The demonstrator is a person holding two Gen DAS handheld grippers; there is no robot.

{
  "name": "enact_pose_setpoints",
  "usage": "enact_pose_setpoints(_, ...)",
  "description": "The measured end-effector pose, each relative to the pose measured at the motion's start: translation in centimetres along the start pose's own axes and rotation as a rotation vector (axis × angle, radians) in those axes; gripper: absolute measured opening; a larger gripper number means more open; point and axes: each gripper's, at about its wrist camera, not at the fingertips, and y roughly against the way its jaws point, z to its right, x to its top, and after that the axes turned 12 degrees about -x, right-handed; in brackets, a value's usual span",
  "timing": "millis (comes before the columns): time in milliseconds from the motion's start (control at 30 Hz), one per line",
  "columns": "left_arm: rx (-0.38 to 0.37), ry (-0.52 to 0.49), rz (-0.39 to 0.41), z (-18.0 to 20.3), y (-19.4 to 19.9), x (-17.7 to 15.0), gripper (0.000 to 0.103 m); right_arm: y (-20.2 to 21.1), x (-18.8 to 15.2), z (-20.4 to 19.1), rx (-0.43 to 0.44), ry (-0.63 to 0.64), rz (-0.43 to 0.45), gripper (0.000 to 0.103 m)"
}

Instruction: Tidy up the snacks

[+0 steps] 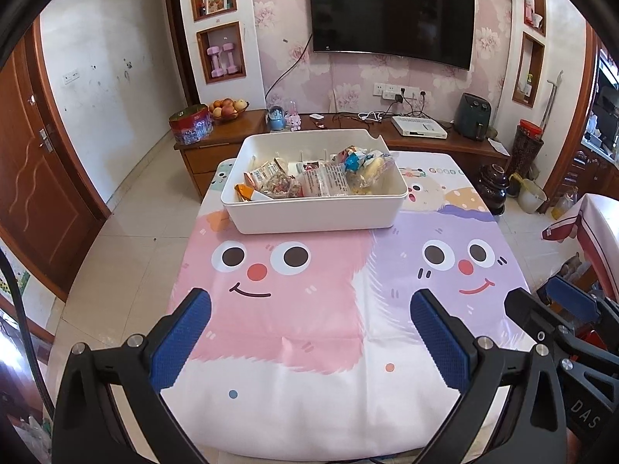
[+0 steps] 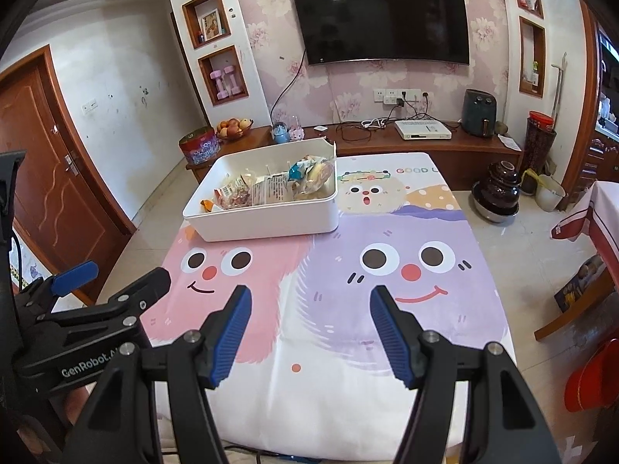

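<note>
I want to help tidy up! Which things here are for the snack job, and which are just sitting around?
For the job:
snacks
white bin holding them
left hand-held gripper, open
right hand-held gripper, open

Just sitting around:
TV
fruit bowl
pink dumbbells
red tin
air fryer
white box
</note>
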Motion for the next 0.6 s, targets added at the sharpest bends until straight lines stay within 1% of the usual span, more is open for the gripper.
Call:
enact_pose_setpoints(167, -0.008, 0.002, -0.02, -0.1, -0.5, -0.1, 0.102, -0.5, 0.1, -0.2, 0.007, 0.006, -0.012, 0.064)
enact_pose_setpoints(600, -0.018, 0.009, -0.034, 0.0, -0.9, -0.3, 0.102, -1.1, 0.1, -0.3, 0.01, 0.004, -0.03, 0.064)
